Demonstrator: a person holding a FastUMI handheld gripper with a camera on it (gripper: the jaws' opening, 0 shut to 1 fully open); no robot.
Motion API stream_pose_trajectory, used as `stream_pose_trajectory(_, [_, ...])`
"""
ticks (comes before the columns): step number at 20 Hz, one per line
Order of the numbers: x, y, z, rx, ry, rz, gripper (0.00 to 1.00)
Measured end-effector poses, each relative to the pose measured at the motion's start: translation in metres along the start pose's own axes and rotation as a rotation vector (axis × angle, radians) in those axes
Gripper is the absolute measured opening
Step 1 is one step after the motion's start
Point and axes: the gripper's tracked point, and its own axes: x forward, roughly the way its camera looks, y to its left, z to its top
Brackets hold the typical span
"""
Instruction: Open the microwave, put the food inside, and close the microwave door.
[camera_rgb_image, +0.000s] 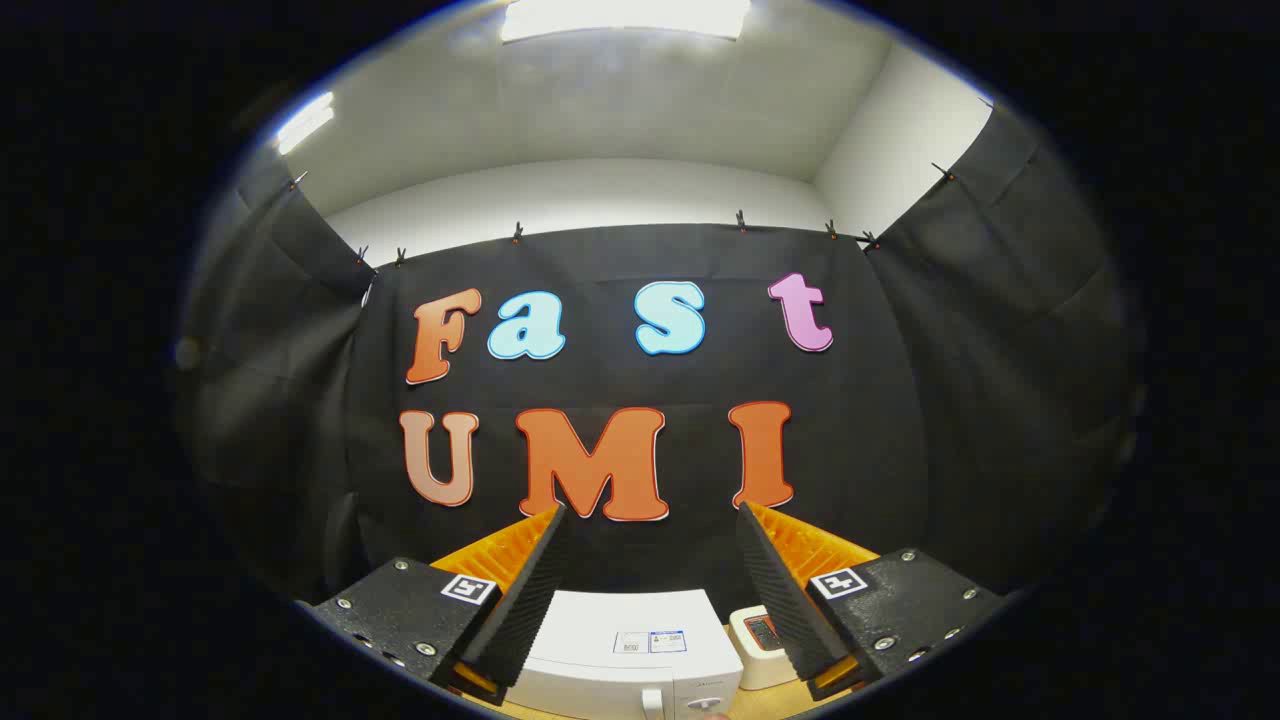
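gripper (652, 520) fingers spread wide apart, holding nothing; microwave (625, 650) below between them

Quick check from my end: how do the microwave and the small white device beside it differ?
The microwave is far larger than the small white device. The microwave lies between and below the open gripper fingers; the device sits to its side, partly behind one finger. The microwave's top carries stickers, while the device's top has a dark panel with an orange border. Both are white and rest on the wooden table.
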Motion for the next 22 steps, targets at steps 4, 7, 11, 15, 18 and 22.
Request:
stream_pose_trajectory(4, [-0.002, -0.005, -0.021, -0.021, 0.049, -0.004, 0.98])
stream_pose_trajectory(7, [-0.003, -0.014, -0.039, -0.027, 0.099, -0.027, 0.99])
stream_pose_trajectory(11, [-0.005, -0.018, -0.052, -0.020, 0.142, -0.040, 0.98])
stream_pose_trajectory(15, [-0.006, -0.012, -0.069, -0.005, 0.173, -0.031, 0.98])
stream_pose_trajectory(18, [-0.014, -0.004, -0.109, 0.043, 0.291, -0.016, 0.98])
stream_pose_trajectory(22, [-0.028, -0.005, -0.180, 0.037, 0.494, -0.016, 0.99])
